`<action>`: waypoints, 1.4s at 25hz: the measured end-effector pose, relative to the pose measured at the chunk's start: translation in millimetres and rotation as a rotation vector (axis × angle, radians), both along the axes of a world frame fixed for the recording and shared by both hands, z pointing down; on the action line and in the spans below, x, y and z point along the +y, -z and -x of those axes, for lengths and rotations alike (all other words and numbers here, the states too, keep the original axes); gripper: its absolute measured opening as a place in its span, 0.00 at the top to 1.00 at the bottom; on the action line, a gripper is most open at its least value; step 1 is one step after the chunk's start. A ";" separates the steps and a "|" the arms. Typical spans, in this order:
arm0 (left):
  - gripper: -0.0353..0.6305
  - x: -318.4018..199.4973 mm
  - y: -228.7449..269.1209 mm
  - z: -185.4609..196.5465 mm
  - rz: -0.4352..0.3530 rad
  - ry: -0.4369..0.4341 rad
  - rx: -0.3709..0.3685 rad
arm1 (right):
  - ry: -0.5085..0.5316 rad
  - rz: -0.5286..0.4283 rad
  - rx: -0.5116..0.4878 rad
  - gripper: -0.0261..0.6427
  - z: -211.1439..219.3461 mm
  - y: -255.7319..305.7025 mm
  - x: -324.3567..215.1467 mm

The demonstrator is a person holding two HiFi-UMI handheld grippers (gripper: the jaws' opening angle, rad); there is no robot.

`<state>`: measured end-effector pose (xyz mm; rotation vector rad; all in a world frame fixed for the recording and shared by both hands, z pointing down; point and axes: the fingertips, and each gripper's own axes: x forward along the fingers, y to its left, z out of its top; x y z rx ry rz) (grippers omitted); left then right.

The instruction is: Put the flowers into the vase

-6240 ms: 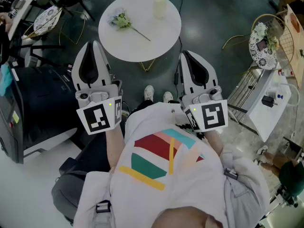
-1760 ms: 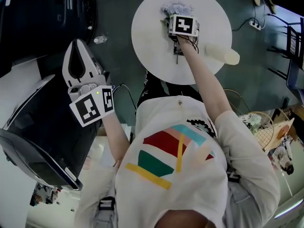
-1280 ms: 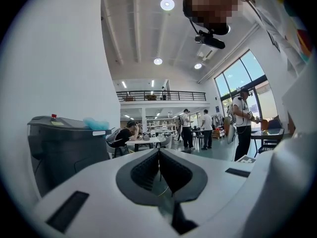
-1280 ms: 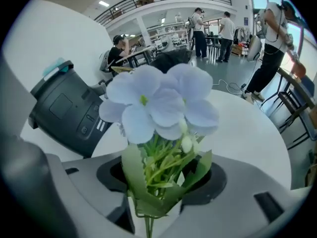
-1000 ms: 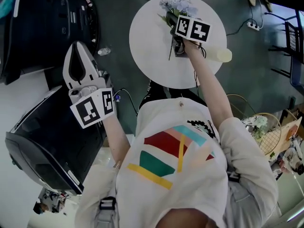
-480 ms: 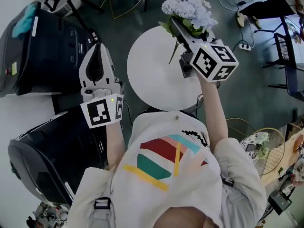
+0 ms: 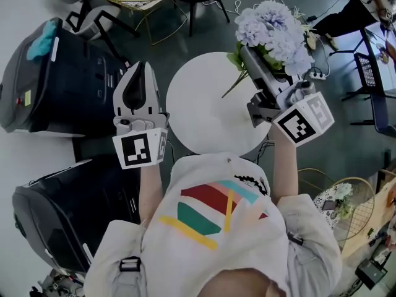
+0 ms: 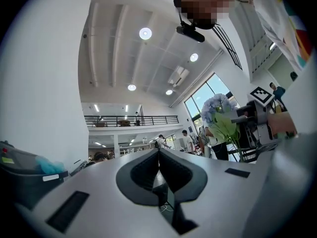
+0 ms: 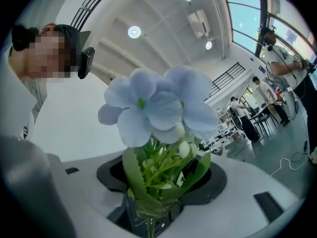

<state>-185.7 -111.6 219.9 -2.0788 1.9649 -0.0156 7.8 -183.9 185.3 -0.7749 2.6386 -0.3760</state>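
**Right gripper (image 9: 159,182).** My jaws stand part-way apart and pinch the flowers (image 9: 154,105) by the green bundle of leaves and stalks. The pale blue bloom stands clear above the jaw tips. The grip width matches that of a second ago.

In the head view my right gripper (image 7: 246,49) points far and slightly left. The flowers (image 7: 272,26) sit at its tip, and the bare stem (image 7: 232,86) slants out below the jaws on the left side.

**Change, right side.**
- About two seconds ago this gripper was down on the flowers, which lay on the far part of the round table (image 7: 198,113).
- A second ago the flowers were just off the tabletop.
- Now they are raised much closer to the head camera and shifted right. The bloom lies past the table's far right rim, and the marker cube (image 7: 303,119) lies over its right rim.

**Left gripper (image 8: 158,155).** My jaws are pressed together with nothing between them. In the head view my left gripper (image 7: 140,67) points far and sits just beside the table's left rim.

**Change, left side.** A second ago this gripper was farther left, over the black case (image 7: 55,73). It has since moved right, towards the table. The left gripper view shows the held flowers (image 8: 218,114) off to its right.
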 end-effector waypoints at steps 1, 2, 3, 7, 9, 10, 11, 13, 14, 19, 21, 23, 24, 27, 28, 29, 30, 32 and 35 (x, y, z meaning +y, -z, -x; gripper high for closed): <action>0.94 0.2 -0.4 -1.0 0.002 0.001 -0.001 | -0.004 -0.011 0.004 0.55 -2.9 1.3 1.9; 0.94 0.3 -0.9 -1.6 0.003 0.002 -0.002 | -0.009 -0.023 0.011 0.55 -4.7 2.5 3.1; 0.94 0.4 -1.1 -2.3 0.005 0.003 -0.004 | -0.015 -0.034 0.020 0.55 -6.0 3.5 3.7; 0.94 0.1 2.1 -2.6 0.002 0.010 -0.017 | -0.051 -0.074 0.074 0.55 -12.2 6.0 -0.9; 0.94 1.2 2.7 2.1 0.000 0.019 -0.018 | -0.076 -0.080 0.107 0.55 -16.3 3.2 -4.9; 0.94 2.7 2.2 4.3 0.003 0.024 -0.017 | -0.089 -0.079 0.123 0.54 -19.6 0.2 -5.6; 0.94 4.4 1.3 6.5 0.007 0.030 -0.015 | -0.102 -0.078 0.138 0.55 -23.5 -3.5 -5.5; 0.94 6.5 -0.4 12.2 0.012 0.041 -0.014 | -0.137 -0.079 0.174 0.55 -31.1 -12.7 -5.5; 0.94 7.0 -1.0 14.7 0.013 0.046 -0.015 | -0.158 -0.082 0.195 0.55 -35.2 -18.3 -5.8; 0.94 16.0 -2.6 4.5 0.020 0.070 -0.025 | -0.258 -0.091 0.306 0.55 -72.5 -53.2 4.3; 0.94 17.8 -5.3 2.7 0.027 0.076 -0.028 | -0.294 -0.114 0.334 0.55 -80.6 -67.0 11.4; 0.94 17.3 -7.0 2.9 0.031 0.078 -0.030 | -0.325 -0.144 0.358 0.55 -83.0 -80.5 15.3; 0.94 16.8 -7.1 2.6 0.032 0.079 -0.032 | -0.339 -0.151 0.365 0.54 -84.0 -87.3 15.5; 0.94 16.0 -6.4 -0.1 0.031 0.075 -0.032 | -0.375 -0.143 0.356 0.54 -89.6 -108.7 12.3; 0.94 16.0 -6.9 -0.9 0.032 0.074 -0.033 | -0.393 -0.134 0.352 0.54 -92.3 -116.6 10.5; 0.94 16.1 -8.0 -1.4 0.034 0.073 -0.034 | -0.412 -0.121 0.350 0.54 -95.3 -125.2 8.6; 0.94 16.4 -9.5 -1.8 0.037 0.072 -0.034 | -0.430 -0.104 0.348 0.54 -98.3 -133.8 6.8; 0.94 16.9 -12.6 -1.6 0.044 0.072 -0.035 | -0.456 -0.066 0.343 0.54 -103.6 -149.6 3.3; 0.94 17.1 -15.1 1.7 0.047 0.073 -0.036 | -0.486 -0.023 0.366 0.54 -107.6 -169.1 -0.1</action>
